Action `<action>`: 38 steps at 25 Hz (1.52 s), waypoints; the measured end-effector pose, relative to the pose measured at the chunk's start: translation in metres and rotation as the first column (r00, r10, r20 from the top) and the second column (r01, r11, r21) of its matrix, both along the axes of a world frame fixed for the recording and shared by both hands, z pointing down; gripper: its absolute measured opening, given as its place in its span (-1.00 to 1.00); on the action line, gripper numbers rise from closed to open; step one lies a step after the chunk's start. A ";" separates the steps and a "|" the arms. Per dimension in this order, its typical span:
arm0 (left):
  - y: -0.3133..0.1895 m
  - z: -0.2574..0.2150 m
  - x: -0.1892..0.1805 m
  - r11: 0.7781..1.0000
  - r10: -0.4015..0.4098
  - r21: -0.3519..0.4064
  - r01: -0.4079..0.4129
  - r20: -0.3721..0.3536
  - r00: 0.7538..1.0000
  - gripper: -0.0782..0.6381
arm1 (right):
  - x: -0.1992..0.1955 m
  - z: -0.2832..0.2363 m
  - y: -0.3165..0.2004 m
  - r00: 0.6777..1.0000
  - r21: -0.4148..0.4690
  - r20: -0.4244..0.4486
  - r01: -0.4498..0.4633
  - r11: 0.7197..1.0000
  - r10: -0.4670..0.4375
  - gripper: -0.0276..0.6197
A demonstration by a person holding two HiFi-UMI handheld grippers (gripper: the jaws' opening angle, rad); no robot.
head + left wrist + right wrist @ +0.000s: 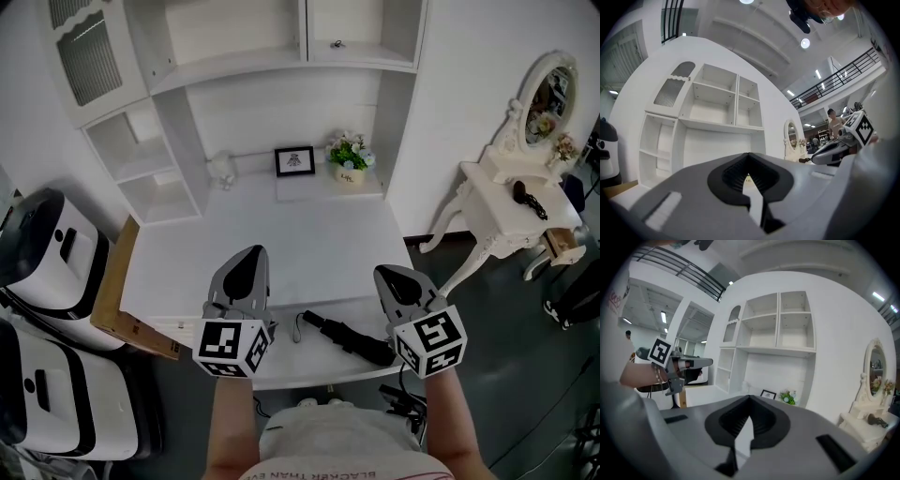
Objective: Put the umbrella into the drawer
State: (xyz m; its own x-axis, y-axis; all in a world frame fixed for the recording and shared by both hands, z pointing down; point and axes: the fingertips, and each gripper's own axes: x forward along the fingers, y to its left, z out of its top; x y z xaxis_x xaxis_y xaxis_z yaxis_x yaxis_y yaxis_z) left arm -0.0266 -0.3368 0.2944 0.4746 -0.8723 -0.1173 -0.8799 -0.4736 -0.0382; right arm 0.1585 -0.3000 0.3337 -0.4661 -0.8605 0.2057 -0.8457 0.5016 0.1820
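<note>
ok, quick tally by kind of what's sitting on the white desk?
folded black umbrella: 1
framed picture: 1
pot of flowers: 1
small white figurine: 1
Total: 4

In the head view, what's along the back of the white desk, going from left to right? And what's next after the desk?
small white figure → picture frame → flowers → then, past the desk, the dressing table
</note>
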 end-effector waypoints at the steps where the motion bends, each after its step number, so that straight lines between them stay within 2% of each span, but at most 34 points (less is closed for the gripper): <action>1: 0.001 -0.003 0.002 1.000 0.004 0.007 -0.004 -0.002 1.000 -0.76 | 0.001 -0.008 0.000 1.000 0.021 0.014 -0.009 1.000 0.009 -0.90; 7: 0.006 -0.018 0.014 0.999 0.019 0.047 -0.022 0.059 0.998 -0.76 | 0.007 -0.053 0.000 0.996 0.117 0.054 -0.073 0.990 0.067 -0.90; 19: 0.017 -0.054 0.010 0.991 0.012 0.135 -0.022 0.073 0.997 -0.76 | 0.007 -0.104 0.013 0.985 0.230 0.152 -0.117 0.966 0.083 -0.90; 25: 0.024 -0.071 0.007 0.986 -0.003 0.168 -0.007 0.061 0.998 -0.76 | 0.004 -0.122 0.020 0.988 0.272 0.131 -0.116 0.955 0.082 -0.90; 38: 0.033 -0.083 0.008 0.979 -0.004 0.204 -0.010 0.065 0.998 -0.76 | 0.004 -0.123 0.028 0.989 0.288 0.109 -0.127 0.949 0.099 -0.90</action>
